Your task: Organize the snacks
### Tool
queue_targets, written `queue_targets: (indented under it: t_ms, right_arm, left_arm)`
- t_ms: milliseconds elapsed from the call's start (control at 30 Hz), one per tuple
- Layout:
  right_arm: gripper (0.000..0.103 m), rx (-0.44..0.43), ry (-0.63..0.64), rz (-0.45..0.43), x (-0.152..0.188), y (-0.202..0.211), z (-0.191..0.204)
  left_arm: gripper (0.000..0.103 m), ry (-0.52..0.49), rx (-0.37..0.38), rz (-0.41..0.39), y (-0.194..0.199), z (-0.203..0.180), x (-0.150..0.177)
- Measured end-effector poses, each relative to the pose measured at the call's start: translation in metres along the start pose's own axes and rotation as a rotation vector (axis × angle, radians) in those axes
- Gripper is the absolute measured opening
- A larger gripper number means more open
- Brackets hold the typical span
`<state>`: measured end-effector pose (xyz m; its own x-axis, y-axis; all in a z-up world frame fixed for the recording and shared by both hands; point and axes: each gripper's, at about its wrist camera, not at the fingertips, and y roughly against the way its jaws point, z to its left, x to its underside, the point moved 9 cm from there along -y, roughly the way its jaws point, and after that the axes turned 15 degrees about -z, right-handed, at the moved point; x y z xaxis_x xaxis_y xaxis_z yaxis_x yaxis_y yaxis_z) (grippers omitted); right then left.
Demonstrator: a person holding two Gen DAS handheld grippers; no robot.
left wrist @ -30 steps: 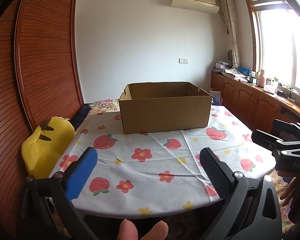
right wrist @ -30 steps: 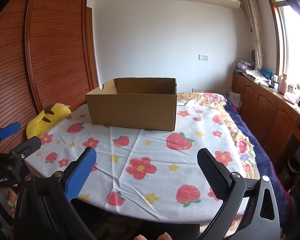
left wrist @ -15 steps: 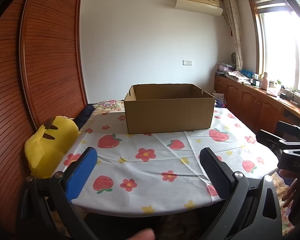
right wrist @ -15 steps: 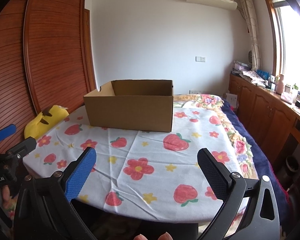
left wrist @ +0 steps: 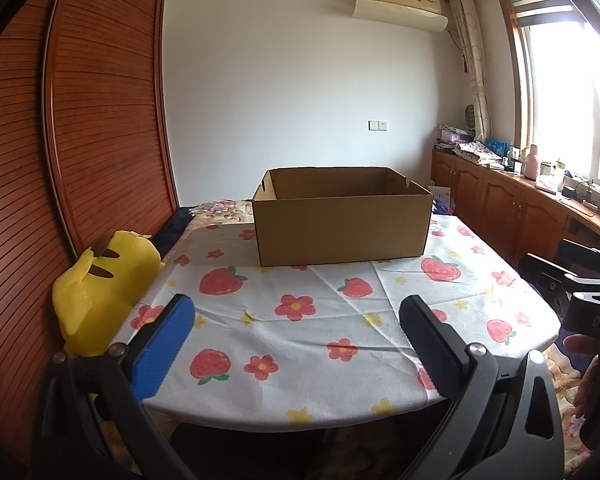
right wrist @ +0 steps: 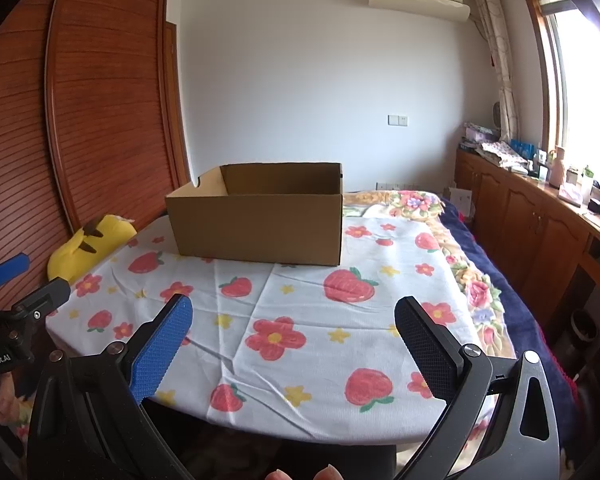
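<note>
Left tongs [left wrist: 296, 322] and right tongs [right wrist: 294, 320] both wide apart, empty, facing cardboard box [left wrist: 342, 226] on strawberry-print tablecloth [left wrist: 300, 344]

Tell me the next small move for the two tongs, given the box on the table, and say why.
Probably tilt both down and look around for snacks. The left tongs and right tongs are open and hold nothing, short of the cardboard box, which stands open-topped on the flowered tablecloth. No snack shows in either view, and the box floor is hidden.
</note>
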<state>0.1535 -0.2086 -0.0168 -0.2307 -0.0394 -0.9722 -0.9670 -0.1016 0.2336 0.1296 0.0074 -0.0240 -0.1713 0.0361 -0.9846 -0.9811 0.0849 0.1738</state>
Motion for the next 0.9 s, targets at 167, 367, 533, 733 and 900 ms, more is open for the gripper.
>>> queue_targets:
  t_ms: [167, 367, 533, 733, 900]
  right_arm:
    - [0.103, 0.0, -0.002, -0.002, -0.0009, 0.0006, -0.0004]
    - [0.103, 0.002, -0.002, -0.002, -0.001, 0.0009, -0.0005]
    - [0.103, 0.006, -0.006, -0.003, -0.0015, 0.0014, -0.0011]
    - [0.103, 0.006, -0.007, -0.004, -0.0023, 0.0012, -0.0008]
    - [0.103, 0.007, -0.007, -0.005, -0.0024, 0.0015, -0.0014]
  left_arm:
    - [0.103, 0.0, 0.0, 0.002, -0.0003, 0.0003, 0.0001]
    - [0.103, -0.002, 0.0, 0.002, -0.0002, 0.0005, 0.0002]
    - [0.103, 0.001, 0.001, 0.001, 0.0001, 0.0005, 0.0]
    - [0.103, -0.001, 0.001, 0.002, 0.0005, 0.0005, 0.0001]
    - [0.103, -0.001, 0.0, -0.001, 0.0007, 0.0003, -0.0004]
